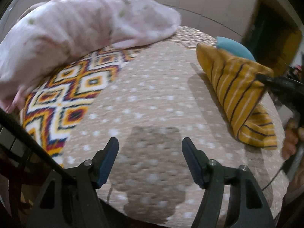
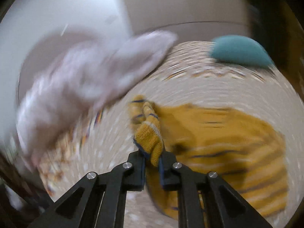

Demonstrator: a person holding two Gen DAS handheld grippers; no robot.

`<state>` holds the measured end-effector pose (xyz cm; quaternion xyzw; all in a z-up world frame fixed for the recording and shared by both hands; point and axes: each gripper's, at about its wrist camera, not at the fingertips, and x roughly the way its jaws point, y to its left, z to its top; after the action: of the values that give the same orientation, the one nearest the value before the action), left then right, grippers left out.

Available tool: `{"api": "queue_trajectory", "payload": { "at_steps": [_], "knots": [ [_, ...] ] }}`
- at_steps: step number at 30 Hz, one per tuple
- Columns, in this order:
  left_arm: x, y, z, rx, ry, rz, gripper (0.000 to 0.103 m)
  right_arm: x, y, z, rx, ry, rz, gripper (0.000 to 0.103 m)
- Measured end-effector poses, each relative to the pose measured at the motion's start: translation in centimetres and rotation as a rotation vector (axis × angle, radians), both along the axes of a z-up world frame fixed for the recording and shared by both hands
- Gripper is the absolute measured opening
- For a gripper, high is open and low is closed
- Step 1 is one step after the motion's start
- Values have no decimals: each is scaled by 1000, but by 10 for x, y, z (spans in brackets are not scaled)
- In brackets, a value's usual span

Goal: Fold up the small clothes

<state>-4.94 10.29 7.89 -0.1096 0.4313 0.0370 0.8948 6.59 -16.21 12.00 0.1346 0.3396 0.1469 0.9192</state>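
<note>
A small mustard-yellow striped garment (image 1: 237,96) hangs lifted at the right of the left wrist view, over the beige dotted bedspread (image 1: 152,98). My right gripper (image 1: 264,79) pinches its upper corner there. In the right wrist view, which is motion-blurred, the right gripper (image 2: 152,157) is shut on a bunched edge of the yellow garment (image 2: 228,152), and the rest trails right and down. My left gripper (image 1: 150,146) is open and empty, low over the bedspread, left of the garment.
A pink dotted cloth pile (image 1: 76,30) lies at the back left, blurred in the right wrist view (image 2: 85,79). A patterned orange-and-white blanket (image 1: 72,91) lies beneath it. A teal object (image 1: 233,45) sits behind the garment, also in the right wrist view (image 2: 241,51).
</note>
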Motion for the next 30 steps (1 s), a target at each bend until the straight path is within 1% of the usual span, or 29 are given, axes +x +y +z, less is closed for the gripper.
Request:
{"api": "queue_trajectory", "payload": {
  "at_steps": [1,2,3,4,5,8,10,11,13,17,20,22,24,26,28,29,30],
  "knots": [
    [2,-10,2,-1,-3,-22,70,-8,-38,1,67,6,-55,11],
    [4,-23,2,-2,-4,-54,71,-19,-73,-2,105,9,-113,11],
    [7,-33,1,-2,-1,-76,71,-27,-95,-7,109,14,-156,11],
    [10,-44,0,-3,6,-104,71,-38,-123,-18,95,32,-217,11],
    [13,-55,-2,-3,15,-125,71,-43,-140,-28,88,58,-251,11],
    [24,-91,-10,-22,47,-212,71,-61,-183,-76,99,176,-340,11],
    [27,-107,-12,-25,58,-253,71,-70,-197,-100,151,215,-357,11],
    [30,-117,-13,-22,65,-278,71,-73,-200,-106,180,215,-355,11],
    [34,-128,-15,-14,76,-302,71,-72,-199,-108,201,206,-342,11],
    [44,-148,-14,-12,82,-321,71,-77,-195,-106,153,179,-320,11],
    [54,-162,-13,-3,75,-331,71,-78,-200,-112,186,179,-314,14],
    [60,-169,-11,7,65,-346,71,-88,-211,-117,209,179,-325,19],
    [66,-178,-9,18,52,-363,71,-97,-219,-116,211,172,-346,28],
    [72,-185,-8,18,40,-376,72,-107,-230,-109,232,141,-366,28],
    [78,-189,-11,16,42,-376,74,-117,-242,-100,231,111,-381,34],
    [82,-191,-13,10,47,-371,74,-120,-246,-95,222,99,-387,41],
    [85,-193,-14,2,52,-368,74,-121,-249,-93,213,93,-392,43]
  ]
}}
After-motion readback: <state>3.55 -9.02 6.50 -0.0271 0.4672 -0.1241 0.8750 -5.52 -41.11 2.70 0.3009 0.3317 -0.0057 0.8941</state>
